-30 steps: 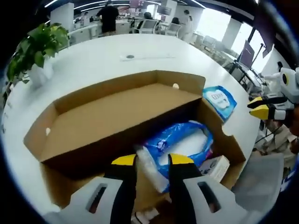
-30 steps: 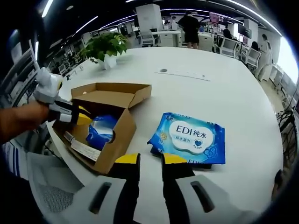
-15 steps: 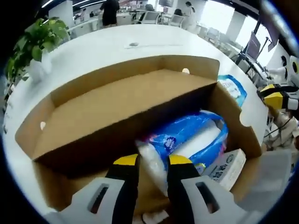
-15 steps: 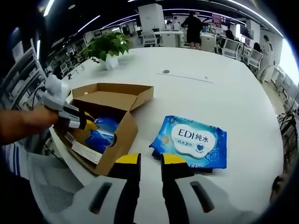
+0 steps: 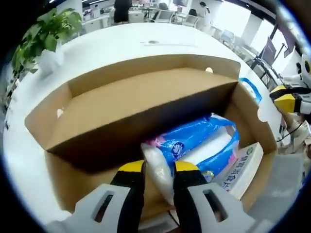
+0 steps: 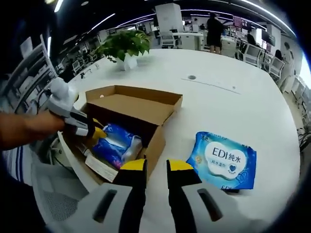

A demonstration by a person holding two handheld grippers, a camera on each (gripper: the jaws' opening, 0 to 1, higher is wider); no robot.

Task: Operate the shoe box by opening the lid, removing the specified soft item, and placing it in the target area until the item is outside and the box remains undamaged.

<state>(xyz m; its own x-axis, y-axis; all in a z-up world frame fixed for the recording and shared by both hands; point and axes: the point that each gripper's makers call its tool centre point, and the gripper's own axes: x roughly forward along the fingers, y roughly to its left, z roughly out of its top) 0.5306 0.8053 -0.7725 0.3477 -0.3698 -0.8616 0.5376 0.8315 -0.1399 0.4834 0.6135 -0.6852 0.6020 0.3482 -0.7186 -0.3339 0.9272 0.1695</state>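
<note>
The brown shoe box (image 5: 63, 165) stands open, its lid (image 5: 131, 102) folded back. Inside lies a soft blue and white packet (image 5: 199, 138). My left gripper (image 5: 159, 168) is shut on the packet's white near end, down inside the box. In the right gripper view the box (image 6: 154, 141) sits at the table's near left edge. There the left gripper (image 6: 90, 130), held by a hand, reaches onto the blue packet (image 6: 114, 141). My right gripper (image 6: 156, 166) hovers shut over the table beside the box, with nothing in it.
A blue EDI wipes pack (image 6: 223, 160) lies on the white table (image 6: 218, 102) right of the box. A small white carton (image 5: 240, 167) sits in the box beside the packet. A potted plant (image 6: 124, 46) stands at the far side. People and desks fill the background.
My left gripper went lower into the box and its jaws drew in on the packet's white end. The right gripper view swung left, so the box sits nearer its centre.
</note>
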